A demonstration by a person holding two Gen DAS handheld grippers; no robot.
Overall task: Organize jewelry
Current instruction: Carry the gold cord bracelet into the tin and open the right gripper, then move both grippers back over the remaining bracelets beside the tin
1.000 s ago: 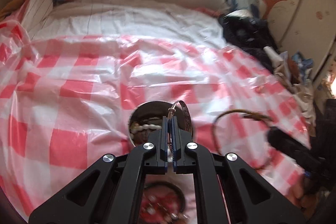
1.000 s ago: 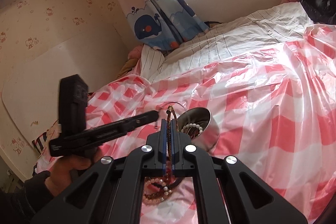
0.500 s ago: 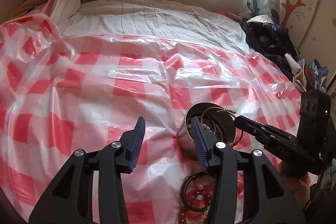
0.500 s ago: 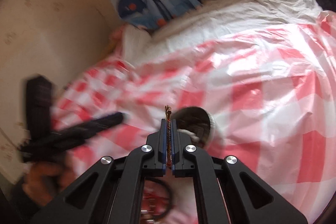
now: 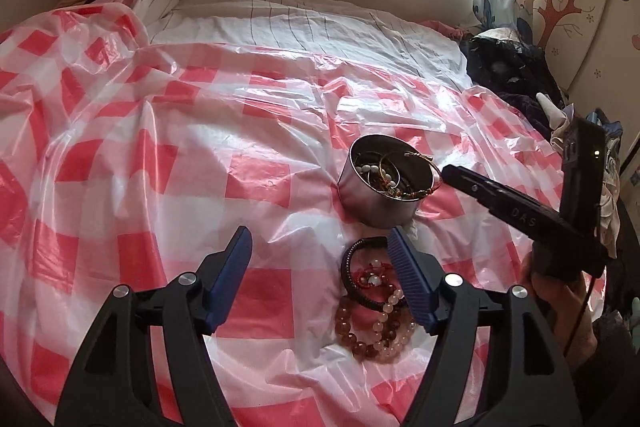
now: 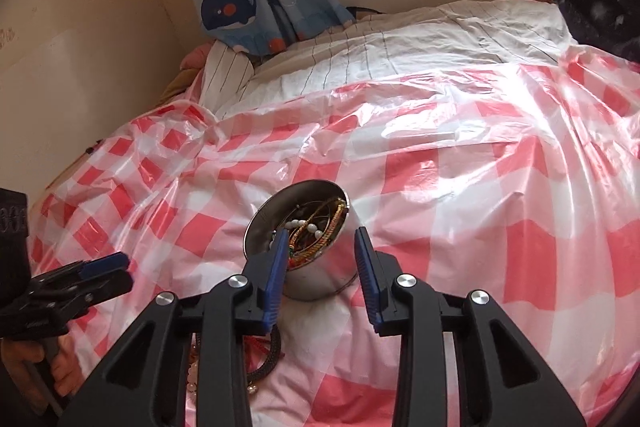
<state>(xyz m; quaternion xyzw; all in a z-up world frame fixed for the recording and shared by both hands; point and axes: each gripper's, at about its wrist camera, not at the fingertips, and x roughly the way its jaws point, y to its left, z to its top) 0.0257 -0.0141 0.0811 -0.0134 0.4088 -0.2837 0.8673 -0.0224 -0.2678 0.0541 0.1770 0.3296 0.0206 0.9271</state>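
Observation:
A round metal tin [image 5: 378,201] sits on the red-and-white checked plastic sheet [image 5: 160,155] and holds several bracelets, with a gold bangle [image 5: 404,163] leaning on its rim. The tin also shows in the right wrist view [image 6: 308,279]. My left gripper [image 5: 320,247] is open and empty, just short of the tin. Beside its right finger lie a black cord bracelet [image 5: 354,283], a red bracelet [image 5: 372,277] and amber bead bracelets [image 5: 372,331]. My right gripper [image 6: 322,241] is open and empty, its fingers on either side of the tin's near wall.
A white striped bedsheet [image 5: 304,31] lies beyond the plastic sheet. Whale-print curtains [image 6: 260,3] hang at the window wall. A pile of dark clothes [image 5: 508,75] sits at the right of the bed.
Both grippers opened. The right one let the gold bangle go into the tin. The left one drew back from the tin, so the loose bracelets show.

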